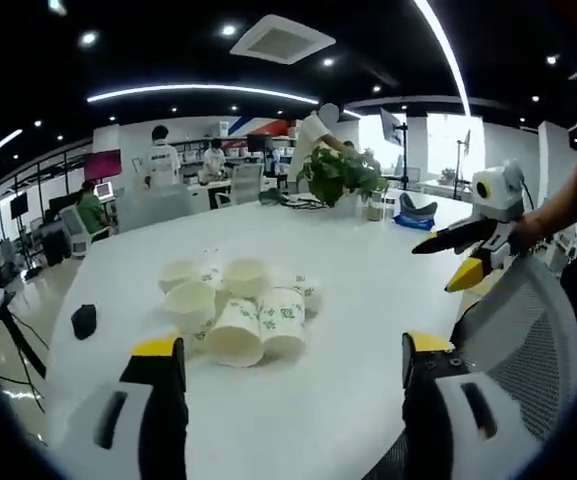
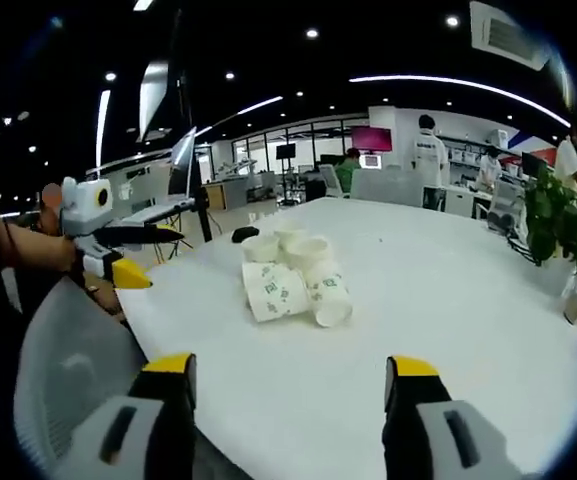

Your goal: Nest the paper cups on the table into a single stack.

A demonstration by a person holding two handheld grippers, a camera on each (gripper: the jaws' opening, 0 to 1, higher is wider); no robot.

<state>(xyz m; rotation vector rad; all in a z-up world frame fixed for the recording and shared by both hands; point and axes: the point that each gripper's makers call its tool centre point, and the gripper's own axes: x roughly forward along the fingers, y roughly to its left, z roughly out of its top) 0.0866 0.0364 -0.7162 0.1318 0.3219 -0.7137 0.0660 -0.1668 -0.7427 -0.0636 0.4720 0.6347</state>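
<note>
Left gripper view: left gripper (image 1: 293, 375) is held over the near edge of the white worktop (image 1: 368, 290), jaws spread wide, nothing between them. A cluster of paper cups (image 1: 236, 305) is seen on the worktop ahead of the jaws, nearer the left jaw, well apart from both. White cups with green print; some are upright with mouths up, at least two are tipped on their sides, mouths toward the near edge. Cups are touching one another in a loose heap, not nested into one stack. A small black object (image 1: 84, 321) is noted near the worktop's left edge, apart from the cups. A potted plant (image 1: 340, 176) stands at the far edge. The right gripper (image 1: 468, 250) is seen at the right, beyond the worktop's right edge, held by a hand (image 1: 528, 232); jaws parted, empty. A mesh chair back (image 1: 518, 330) sits below it.

Right gripper view: right gripper (image 2: 290, 400) is over the near edge of the worktop, jaws wide apart, empty. The cup cluster (image 2: 293, 275) lies ahead, toward the worktop's left side. The left gripper (image 2: 118, 255) is seen off the left edge, jaws apart and holding nothing. People are seen at desks in the background.
</note>
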